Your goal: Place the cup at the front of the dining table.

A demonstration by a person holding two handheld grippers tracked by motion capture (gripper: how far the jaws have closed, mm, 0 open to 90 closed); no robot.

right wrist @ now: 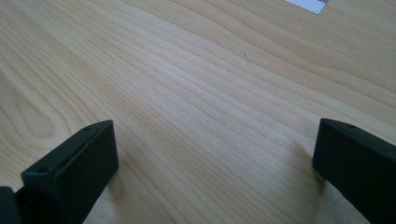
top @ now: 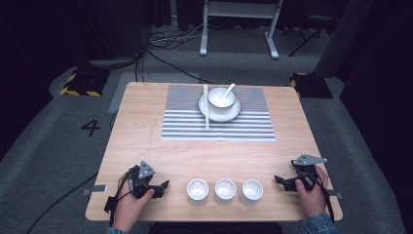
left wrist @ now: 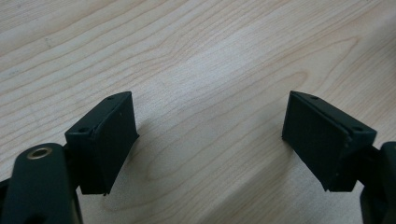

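1. Nearest the camera, at the bottom of the high view, three small white ceramic cups (top: 225,190) stand in a row along the near edge of the light wooden table (top: 146,141); all three look untouched and upright; what they hold I cannot tell.
2. The left gripper (top: 158,188) rests at lower left, just beside the leftmost cup but apart from it; in its own view its jaws stand wide apart over bare wood, gripping nothing.
3. The right gripper (top: 281,181) sits at lower right, near the rightmost cup; its jaws are likewise spread and empty.
4. In the upper centre, a grey striped placemat (top: 185,122) carries a white plate (top: 234,113) with a white bowl (top: 219,100), a white spoon (top: 229,89) and pale chopsticks (top: 206,109).
5. My judgement: work on the cups has not begun; every grasp and move remains ahead.
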